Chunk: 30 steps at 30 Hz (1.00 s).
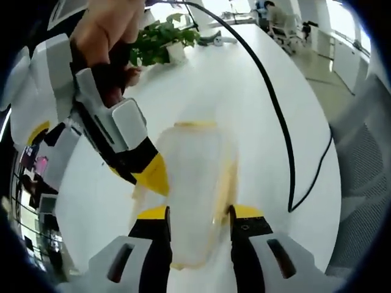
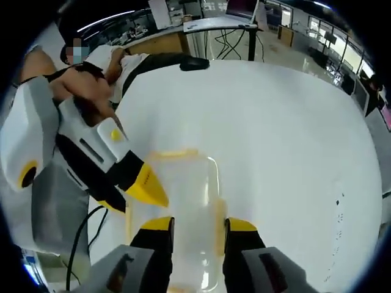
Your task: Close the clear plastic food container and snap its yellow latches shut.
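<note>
Container (image 1: 194,183) of clear plastic set mid-desk (image 1: 244,97), yellow latches (image 1: 194,124) seen at its edges, straddled by part-open left gripper (image 1: 198,215) and right gripper (image 2: 198,224), grip uncertain.

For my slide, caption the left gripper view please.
Left gripper straddles the clear container on the white table; the right gripper touches its side.

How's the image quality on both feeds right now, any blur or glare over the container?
Left gripper view: the clear container is smeared by motion blur, its yellow latches soft, and the white table is bright. Right gripper view: sharper, container edges readable, mild glare on the table; fisheye bending shows in both.
</note>
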Tool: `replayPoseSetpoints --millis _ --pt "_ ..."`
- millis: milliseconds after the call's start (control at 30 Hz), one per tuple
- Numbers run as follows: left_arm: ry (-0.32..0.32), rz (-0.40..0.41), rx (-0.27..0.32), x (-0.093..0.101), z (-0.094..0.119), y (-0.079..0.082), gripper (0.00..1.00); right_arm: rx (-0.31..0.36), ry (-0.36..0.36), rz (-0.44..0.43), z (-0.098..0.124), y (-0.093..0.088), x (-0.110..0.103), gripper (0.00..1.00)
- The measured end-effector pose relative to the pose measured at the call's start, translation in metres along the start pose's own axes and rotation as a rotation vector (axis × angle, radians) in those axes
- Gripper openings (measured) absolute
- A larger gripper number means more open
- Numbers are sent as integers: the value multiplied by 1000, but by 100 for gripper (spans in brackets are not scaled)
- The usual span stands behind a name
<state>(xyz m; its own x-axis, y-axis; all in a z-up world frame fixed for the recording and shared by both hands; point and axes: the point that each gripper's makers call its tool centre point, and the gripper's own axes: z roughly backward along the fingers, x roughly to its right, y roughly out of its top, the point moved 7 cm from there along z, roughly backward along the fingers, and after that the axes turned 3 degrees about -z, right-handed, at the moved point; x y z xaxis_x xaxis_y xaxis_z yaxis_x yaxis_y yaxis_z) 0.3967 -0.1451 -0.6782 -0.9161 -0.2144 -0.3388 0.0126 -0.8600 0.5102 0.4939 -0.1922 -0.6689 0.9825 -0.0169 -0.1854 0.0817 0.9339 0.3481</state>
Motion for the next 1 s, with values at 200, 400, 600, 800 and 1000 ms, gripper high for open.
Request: replayPoseSetpoints --millis 200,400,600,800,1000 --pt "23 -8 -19 2 -1 -1 33 -46 8 -10 -1 3 0 28" --pt "45 -16 -39 -1 5 0 31 -90 27 -14 -4 5 0 27" --pt "38 -7 -38 0 5 -1 31 -86 38 -43 -4 1 3 27" --pt "32 -15 -22 0 2 0 31 -67 29 -48 -5 2 0 27" --pt "31 -13 -14 1 -1 0 32 -74 29 -47 -5 5 0 29"
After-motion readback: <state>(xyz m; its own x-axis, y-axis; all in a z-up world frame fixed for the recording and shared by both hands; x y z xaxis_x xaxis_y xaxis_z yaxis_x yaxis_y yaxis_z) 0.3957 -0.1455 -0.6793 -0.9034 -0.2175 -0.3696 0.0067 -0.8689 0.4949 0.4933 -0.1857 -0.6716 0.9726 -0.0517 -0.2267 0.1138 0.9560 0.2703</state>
